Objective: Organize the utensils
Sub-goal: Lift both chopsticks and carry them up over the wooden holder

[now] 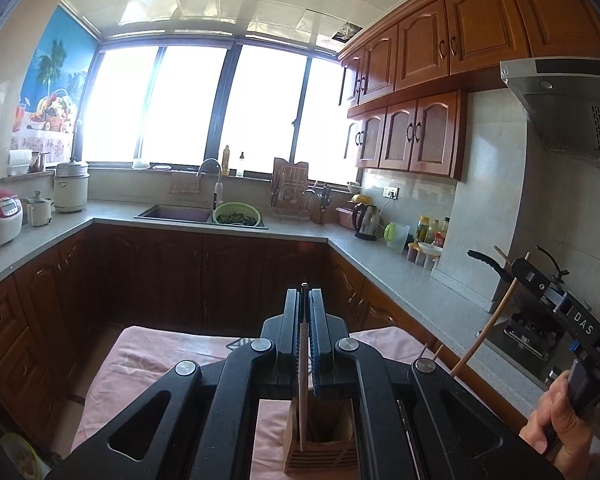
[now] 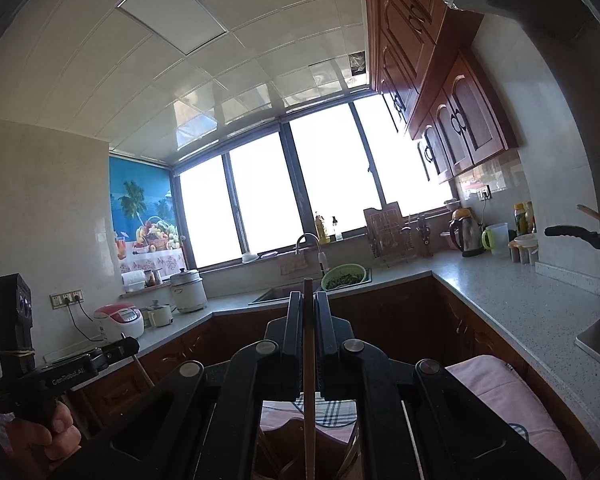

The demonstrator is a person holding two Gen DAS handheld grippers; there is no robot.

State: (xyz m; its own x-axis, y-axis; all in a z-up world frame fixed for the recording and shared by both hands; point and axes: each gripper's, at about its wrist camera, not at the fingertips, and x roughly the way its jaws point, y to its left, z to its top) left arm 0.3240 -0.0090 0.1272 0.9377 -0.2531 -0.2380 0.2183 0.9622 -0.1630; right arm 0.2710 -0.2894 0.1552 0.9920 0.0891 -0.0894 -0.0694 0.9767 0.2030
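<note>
Chopsticks: left tool (image 1: 305, 292) pinches a pale chopstick (image 1: 302, 380) above the wooden holder (image 1: 324, 456); right tool (image 2: 309, 300) pinches a brown chopstick (image 2: 309, 380).

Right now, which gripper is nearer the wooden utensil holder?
Left. The left gripper is directly above the wooden utensil holder, shut on a chopstick. The right gripper is off to its right, over the counter edge.

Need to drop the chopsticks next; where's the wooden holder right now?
In the left wrist view, the holder sits bottom centre on the pink cloth, directly under the left gripper.
</note>
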